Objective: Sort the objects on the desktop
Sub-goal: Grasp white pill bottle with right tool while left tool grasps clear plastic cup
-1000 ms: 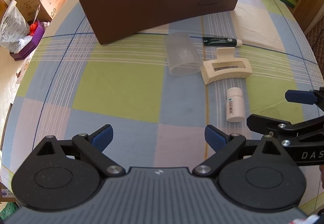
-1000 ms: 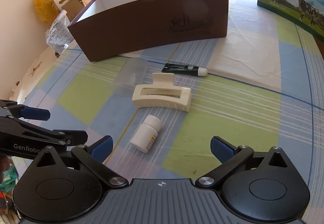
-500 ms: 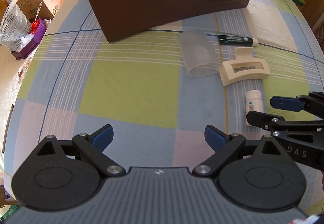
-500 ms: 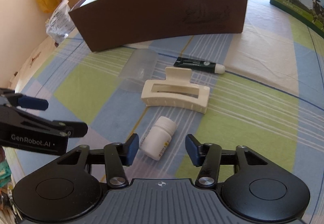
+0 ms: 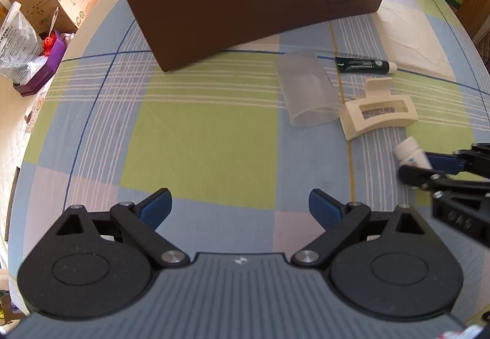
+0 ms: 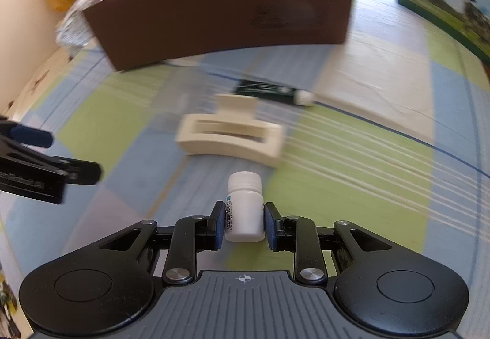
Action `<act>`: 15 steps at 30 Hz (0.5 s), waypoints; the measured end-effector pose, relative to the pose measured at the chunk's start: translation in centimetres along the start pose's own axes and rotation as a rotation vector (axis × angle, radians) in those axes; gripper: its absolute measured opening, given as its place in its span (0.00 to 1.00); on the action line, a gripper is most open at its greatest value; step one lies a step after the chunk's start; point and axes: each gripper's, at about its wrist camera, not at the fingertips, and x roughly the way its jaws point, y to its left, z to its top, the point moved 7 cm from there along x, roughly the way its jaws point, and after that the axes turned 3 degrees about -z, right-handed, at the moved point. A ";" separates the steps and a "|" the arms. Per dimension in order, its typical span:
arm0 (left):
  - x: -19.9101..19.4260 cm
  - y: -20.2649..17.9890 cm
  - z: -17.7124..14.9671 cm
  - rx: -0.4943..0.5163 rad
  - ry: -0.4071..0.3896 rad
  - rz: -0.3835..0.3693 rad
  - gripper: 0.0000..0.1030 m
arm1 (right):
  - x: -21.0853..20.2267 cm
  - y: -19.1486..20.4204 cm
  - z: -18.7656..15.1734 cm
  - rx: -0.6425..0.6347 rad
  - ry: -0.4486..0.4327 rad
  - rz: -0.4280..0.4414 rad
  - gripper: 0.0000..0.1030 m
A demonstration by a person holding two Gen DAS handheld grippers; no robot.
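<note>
Pill bottle [image 6: 245, 210] clamped mid-body between right gripper [image 6: 244, 227] pads, above checked tablecloth [image 5: 199, 136] near hair claw [image 6: 231, 139]; light, rigid, slick plastic, so hold squarely; left gripper [image 5: 240, 205] jaws spread, empty

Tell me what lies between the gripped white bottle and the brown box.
The cream hair clip lies directly ahead of the white bottle held in the right gripper; the dark tube lies beyond, before the brown box.
</note>
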 end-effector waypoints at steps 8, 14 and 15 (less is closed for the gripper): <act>0.2 -0.9 2.5 0.014 -0.043 -0.048 0.89 | -1.0 -6.4 -0.6 0.137 -0.016 -0.120 0.23; 1.1 -2.2 6.1 0.019 -0.088 -0.103 0.81 | -1.6 -9.6 -0.3 0.219 -0.025 -0.170 0.23; 1.4 -2.5 6.7 0.020 -0.092 -0.107 0.79 | -1.6 -10.0 -0.3 0.228 -0.026 -0.176 0.23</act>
